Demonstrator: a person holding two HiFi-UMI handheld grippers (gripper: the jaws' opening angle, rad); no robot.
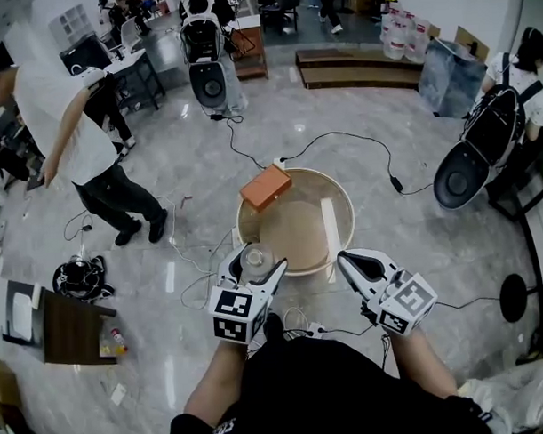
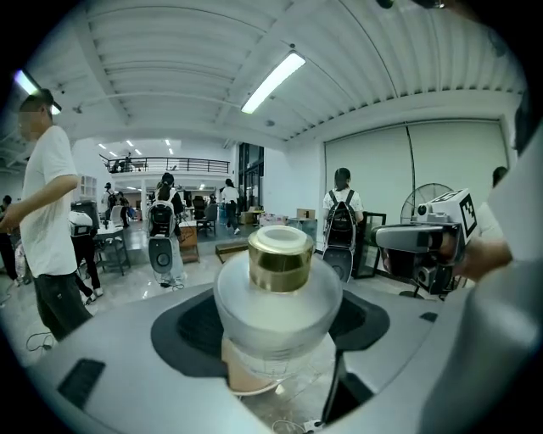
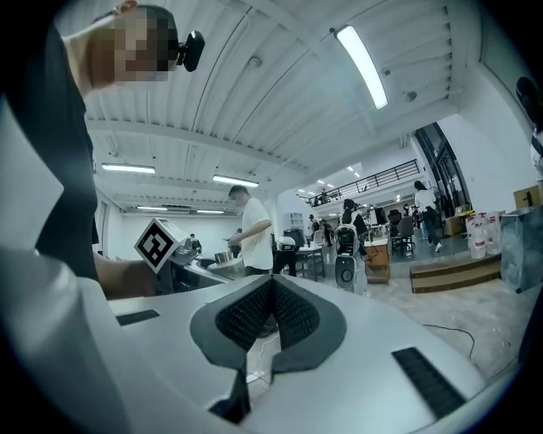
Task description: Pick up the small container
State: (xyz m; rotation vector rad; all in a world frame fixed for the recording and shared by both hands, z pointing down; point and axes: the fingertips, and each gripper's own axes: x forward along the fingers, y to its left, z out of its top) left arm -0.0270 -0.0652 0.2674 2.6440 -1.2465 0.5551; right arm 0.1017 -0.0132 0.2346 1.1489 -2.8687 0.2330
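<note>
Left tongs (image 1: pixel 257 267) are gripping the small container (image 2: pixel 277 292), its gold cap (image 2: pixel 280 254) poking up between them, probably hovering over the round desk's (image 1: pixel 344 211) near edge. Right tongs (image 3: pixel 270 315) are sitting closed, empty.

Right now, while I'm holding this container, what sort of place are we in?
Probably a large open-plan lab or workshop hall: bare polished floor crossed by cables, people wearing backpack rigs, desks at the far end, and a railed mezzanine.

The small container (image 2: pixel 276 315) looks frosted, perhaps glass; its cap (image 2: pixel 280 257) glossy gold metal.
</note>
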